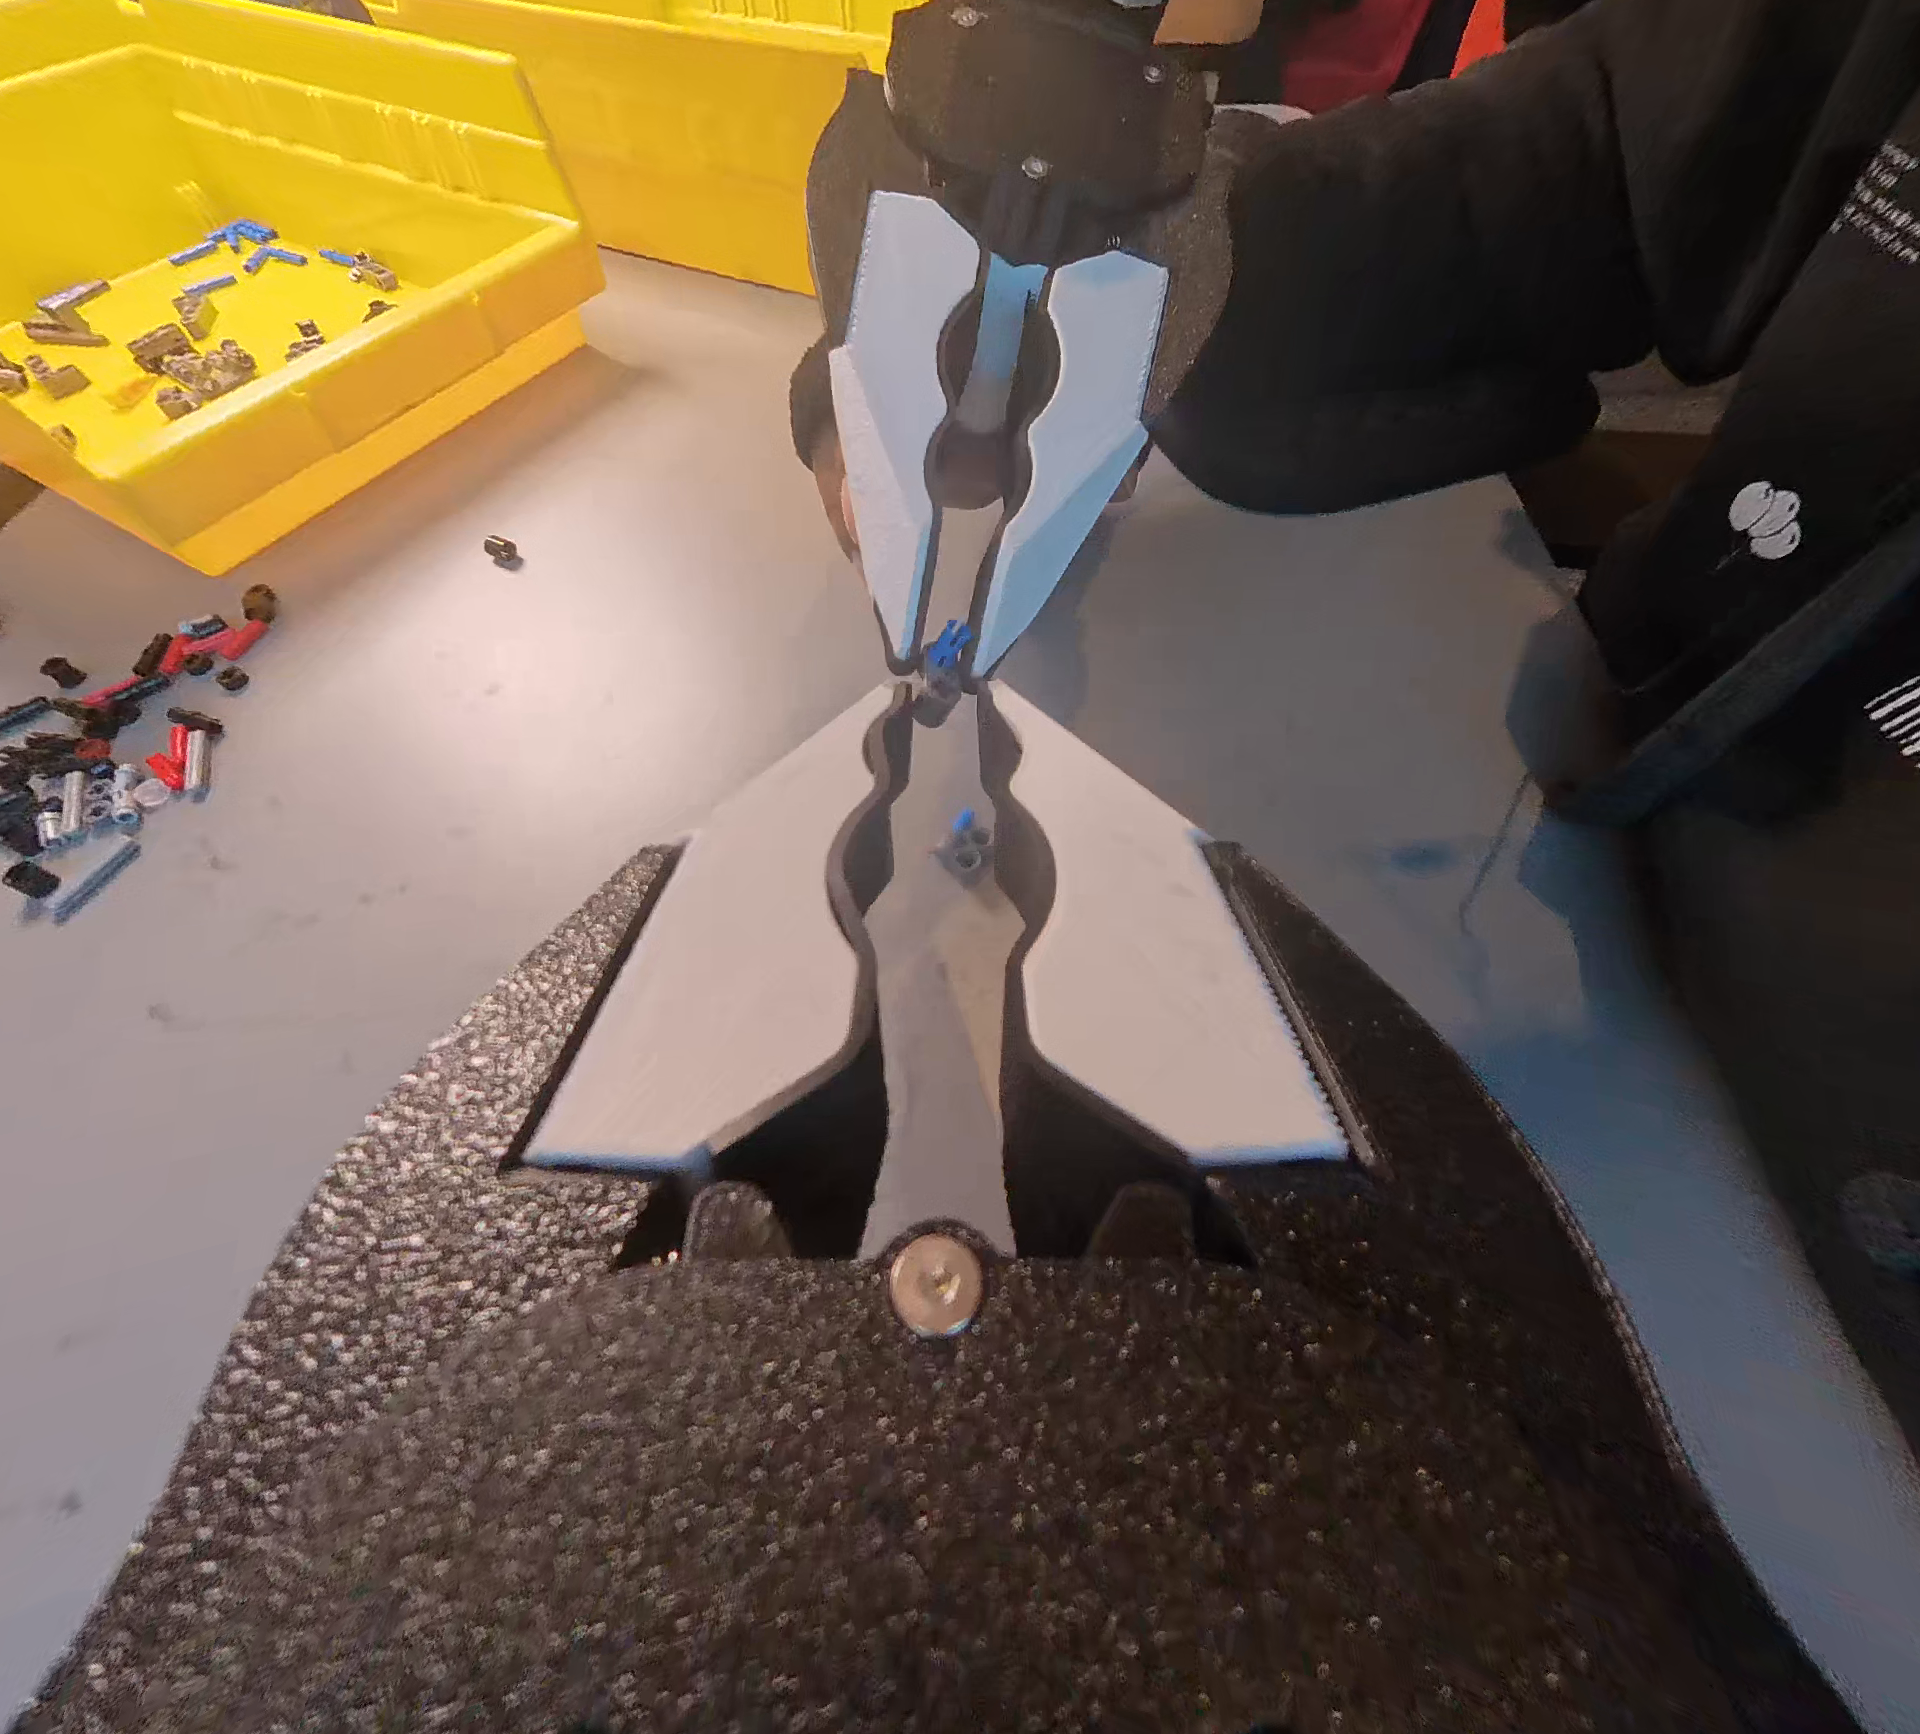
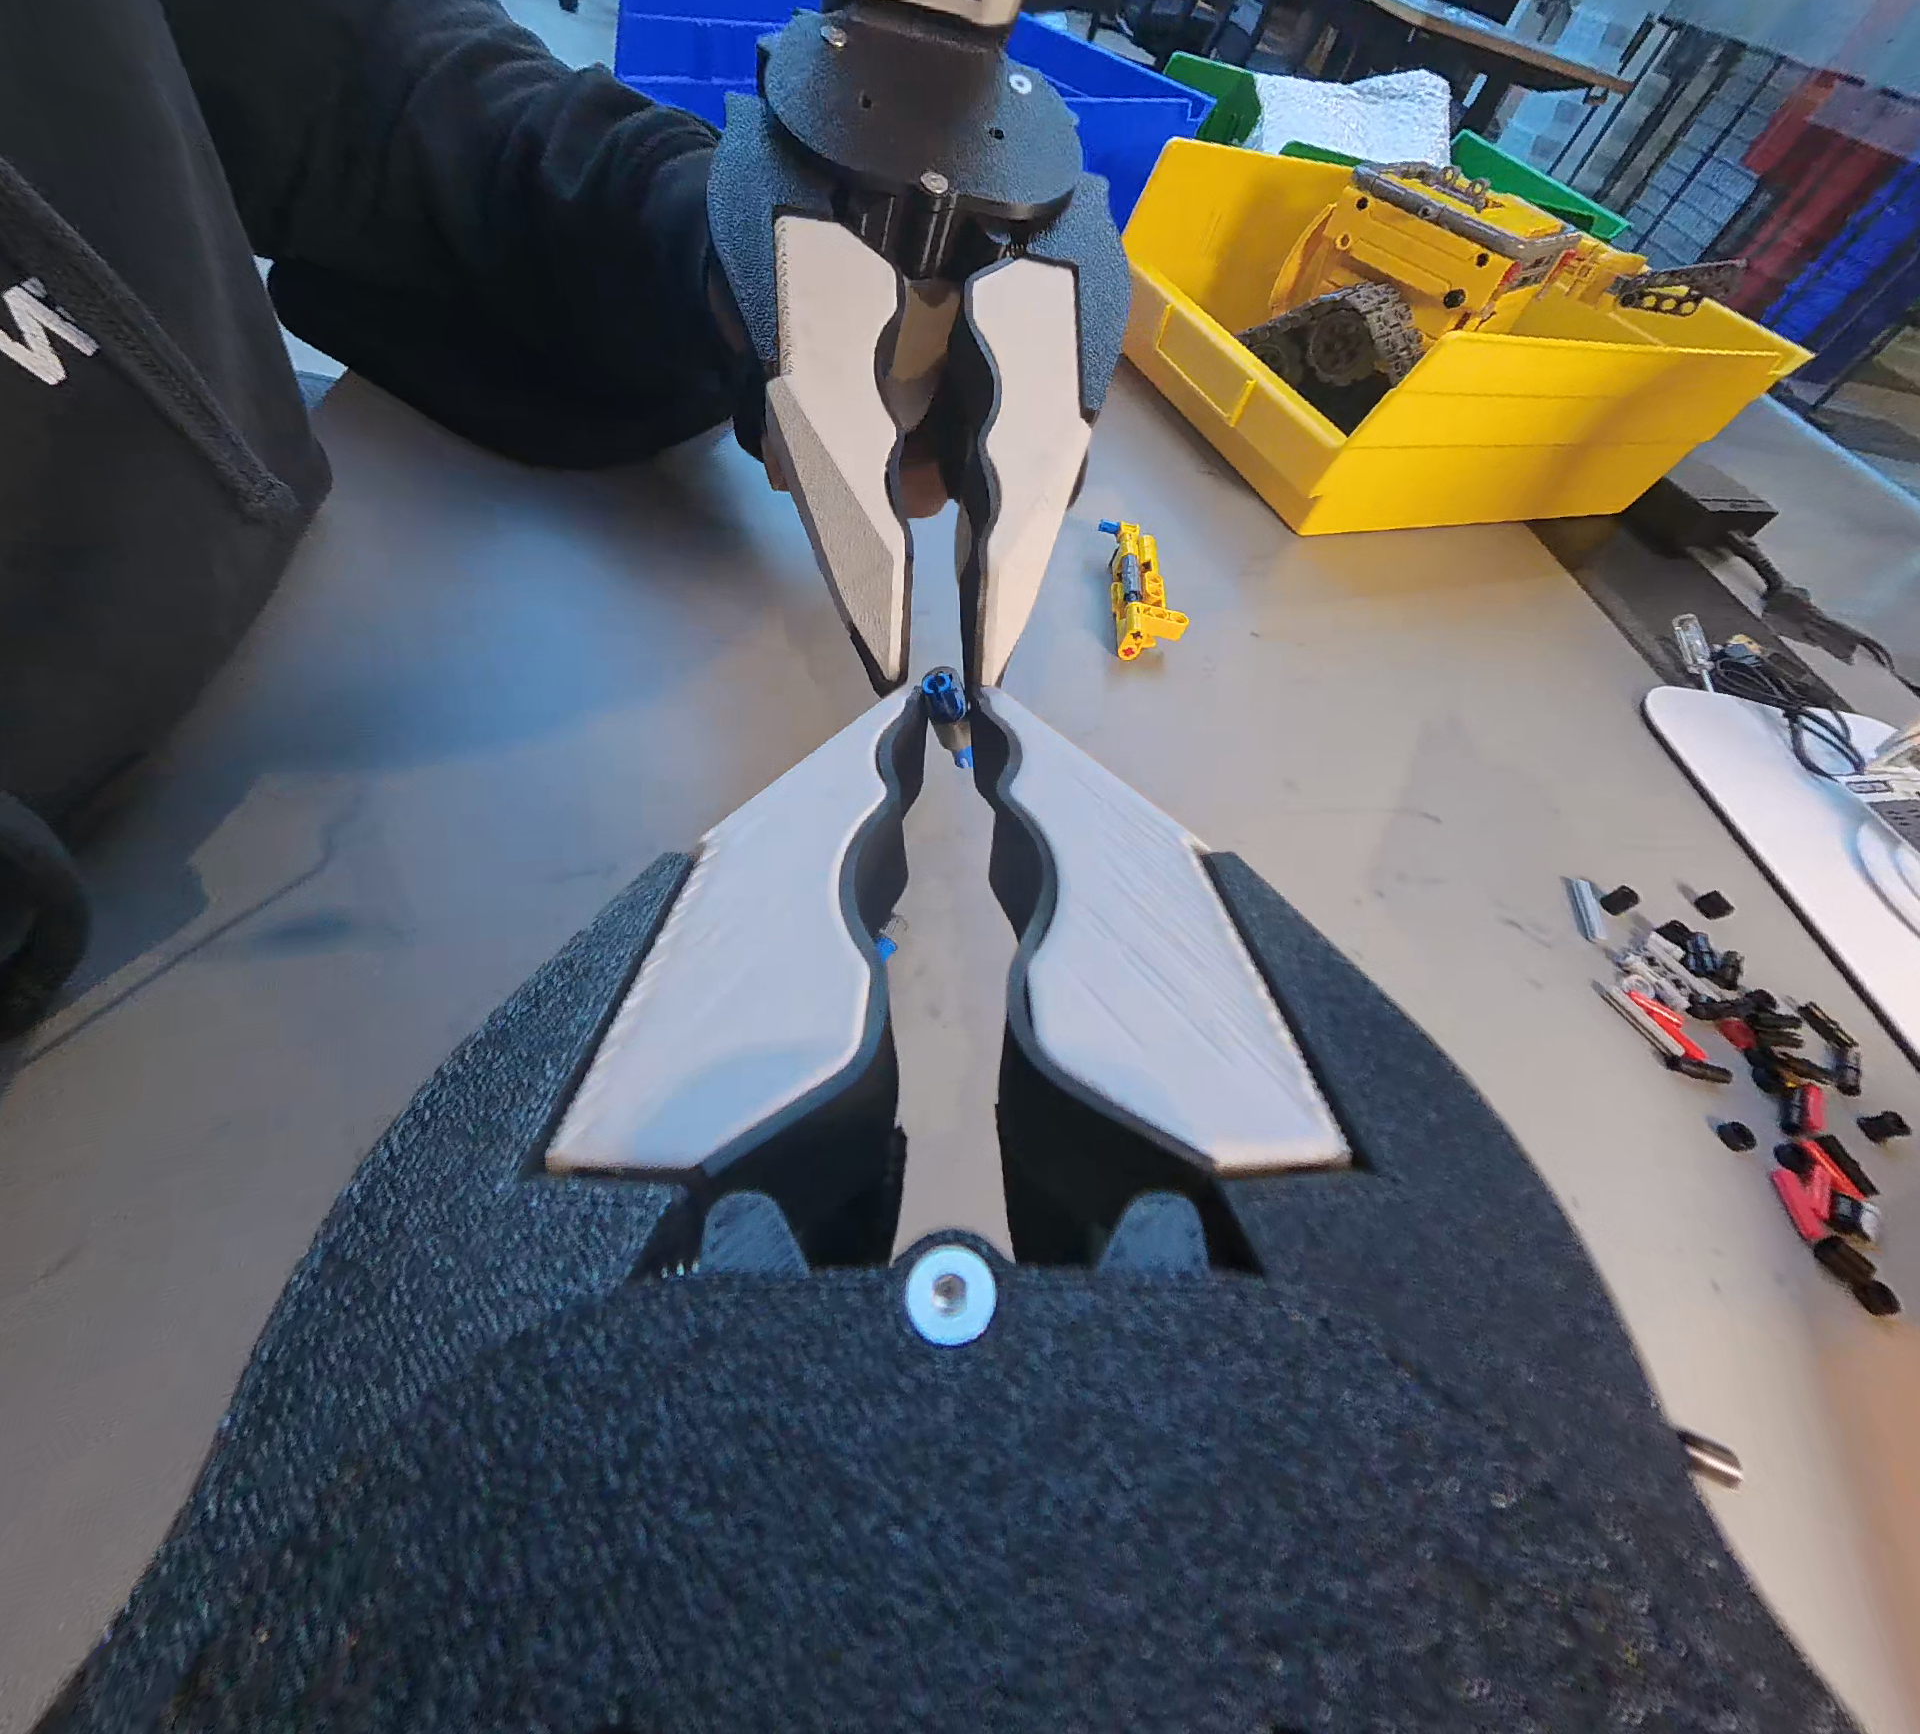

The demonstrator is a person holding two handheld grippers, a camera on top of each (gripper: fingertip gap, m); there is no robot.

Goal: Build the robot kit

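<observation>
My left gripper (image 1: 935,697) and my right gripper (image 2: 940,705) meet tip to tip above the grey table (image 1: 468,853). Both are shut on one small blue-and-grey connector piece (image 1: 943,661), which also shows in the right wrist view (image 2: 943,705). Its blue end lies between the right gripper's (image 1: 940,661) tips, its dark end between the left gripper's (image 2: 940,676) tips. I cannot tell whether it is one part or two joined. Another small grey piece with a blue pin (image 1: 964,843) lies on the table under my left fingers.
A yellow bin (image 1: 312,458) of small parts and a loose parts pile (image 1: 114,749) lie left. A second yellow bin (image 2: 1507,437) holds a yellow tracked model (image 2: 1434,261). A small yellow assembly (image 2: 1138,588), another pile (image 2: 1766,1061) and a white tray (image 2: 1766,801) are nearby. Left and right tips are no more than a few centimetres apart.
</observation>
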